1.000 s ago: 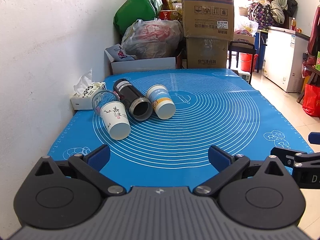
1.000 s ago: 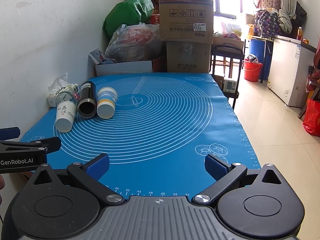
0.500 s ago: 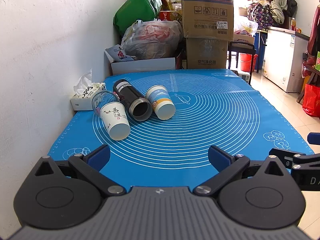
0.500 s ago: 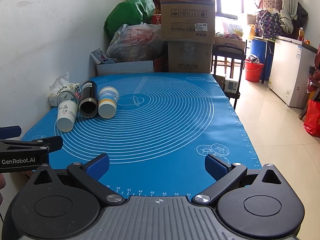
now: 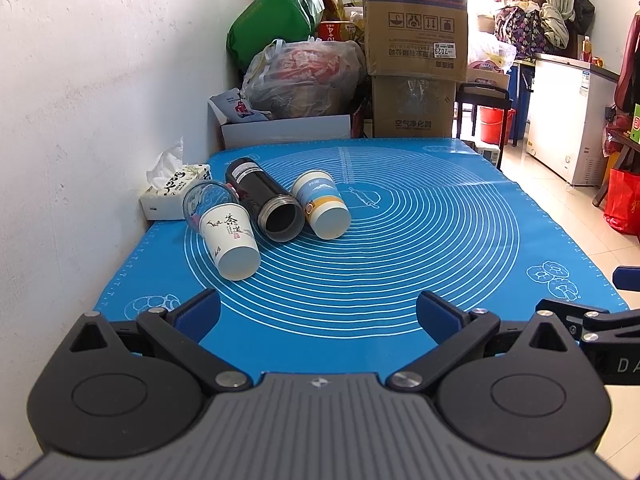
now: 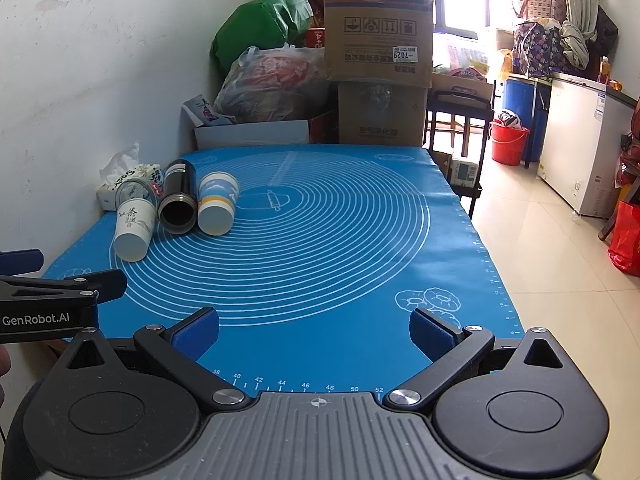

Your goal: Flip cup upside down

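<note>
- Little has moved since a second ago: the right gripper's view has crept slightly toward the cups, which sit a touch larger and further right in its frame; the left gripper's view is practically unchanged, and the cups lie where they did.
- Left gripper (image 5: 318, 312): blue-padded fingers spread wide apart, nothing between them, held over the near edge of the blue mat (image 5: 400, 248).
- Right gripper (image 6: 314, 326): fingers likewise wide apart and empty, over the near edge of the mat by its printed ruler marks.
- The two grippers sit side by side; each shows at the edge of the other's view.
- White paper cup (image 5: 232, 240) with black brush lettering: on its side on the left part of the mat, closed base pointing toward the grippers. Nearest of the cups, ahead and left of the left gripper, well apart from both.
- Clear glass (image 5: 202, 202): on its side just behind the white cup, against it.
- Black flask (image 5: 264, 200): on its side, open mouth facing near, just right of the white cup.
- Blue-and-white paper cup (image 5: 322, 206) with a yellow band: on its side, base facing near, touching the flask's right side.
- Tissue box (image 5: 174, 190): far left, by the wall, just off the mat's edge.
- Cardboard boxes (image 5: 416, 52) and bags are stacked beyond the far end of the mat.
</note>
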The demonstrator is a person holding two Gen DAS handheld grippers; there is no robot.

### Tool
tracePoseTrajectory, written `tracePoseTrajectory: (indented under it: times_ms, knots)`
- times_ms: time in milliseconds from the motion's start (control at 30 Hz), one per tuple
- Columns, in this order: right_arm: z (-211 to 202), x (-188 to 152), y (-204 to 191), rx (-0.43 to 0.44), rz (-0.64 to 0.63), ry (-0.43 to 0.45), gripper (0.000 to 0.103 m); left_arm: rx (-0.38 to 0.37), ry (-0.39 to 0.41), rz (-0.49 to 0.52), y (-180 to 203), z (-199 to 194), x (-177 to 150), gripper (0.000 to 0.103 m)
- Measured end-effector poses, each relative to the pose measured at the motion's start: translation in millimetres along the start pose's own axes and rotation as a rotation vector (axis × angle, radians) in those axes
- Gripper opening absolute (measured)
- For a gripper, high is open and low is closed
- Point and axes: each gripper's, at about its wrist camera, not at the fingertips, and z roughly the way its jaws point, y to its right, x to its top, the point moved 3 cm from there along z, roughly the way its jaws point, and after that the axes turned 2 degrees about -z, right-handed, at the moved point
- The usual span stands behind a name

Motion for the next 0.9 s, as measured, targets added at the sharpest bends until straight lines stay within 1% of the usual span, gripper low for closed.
tracePoseTrajectory:
  times_ms: [733,900]
  knots:
    - [0.6,1.2,-1.3,0.001,-0.003,0.001,0.103,-0.003,-0.001,0.002,1.8,1.5,0.0,0.103]
    - [3.3,6.8,3.0,-0.009,-0.007,0.01,0.103,0.002,0.009,-0.018,4.0,8.2,4.5,0.103]
